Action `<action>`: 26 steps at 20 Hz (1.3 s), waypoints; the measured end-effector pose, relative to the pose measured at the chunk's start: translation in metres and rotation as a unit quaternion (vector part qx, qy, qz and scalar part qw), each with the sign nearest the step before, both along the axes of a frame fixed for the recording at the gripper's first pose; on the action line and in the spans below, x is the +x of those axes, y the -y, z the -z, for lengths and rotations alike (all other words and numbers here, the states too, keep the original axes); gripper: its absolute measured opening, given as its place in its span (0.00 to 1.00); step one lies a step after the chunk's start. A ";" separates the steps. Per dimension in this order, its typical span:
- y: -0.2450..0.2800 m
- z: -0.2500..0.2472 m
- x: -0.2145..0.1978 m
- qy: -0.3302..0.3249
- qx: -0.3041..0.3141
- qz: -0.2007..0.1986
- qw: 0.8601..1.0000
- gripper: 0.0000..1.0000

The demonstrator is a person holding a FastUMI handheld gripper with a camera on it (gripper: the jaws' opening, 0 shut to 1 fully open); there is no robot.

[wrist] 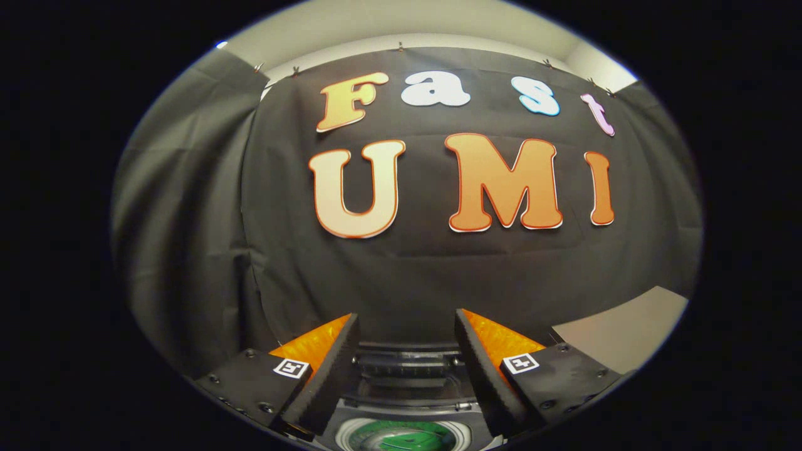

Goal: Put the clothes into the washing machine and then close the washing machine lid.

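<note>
My gripper is held up high and level, facing the booth's black cloth wall, and it is open with nothing between its fingers. Below and between the fingers I look down on the top of a washing machine: a grey body with a dark raised rear part and a round white-rimmed drum opening. Something green lies inside the drum, most of it hidden, so I cannot tell what it is. The machine's lid cannot be made out as open or shut from here.
The black cloth wall hangs close ahead and wraps round to the left side. A pale grey flat surface lies to the right of the right finger. A pale wall strip runs above the cloth.
</note>
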State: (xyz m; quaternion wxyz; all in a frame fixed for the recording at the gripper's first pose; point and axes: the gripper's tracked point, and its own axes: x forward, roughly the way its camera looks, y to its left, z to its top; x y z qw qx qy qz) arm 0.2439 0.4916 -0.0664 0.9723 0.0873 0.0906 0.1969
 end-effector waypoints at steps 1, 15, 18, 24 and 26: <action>0.004 -0.002 0.010 -0.005 0.007 0.002 1.000 0.98; 0.012 0.117 0.136 -0.100 -0.074 0.047 0.991 0.99; 0.011 0.133 0.128 -0.112 -0.067 0.050 0.990 0.98; 0.014 0.137 0.128 -0.069 -0.046 0.056 0.995 0.99; 0.015 0.133 0.125 -0.061 -0.044 0.057 0.996 0.99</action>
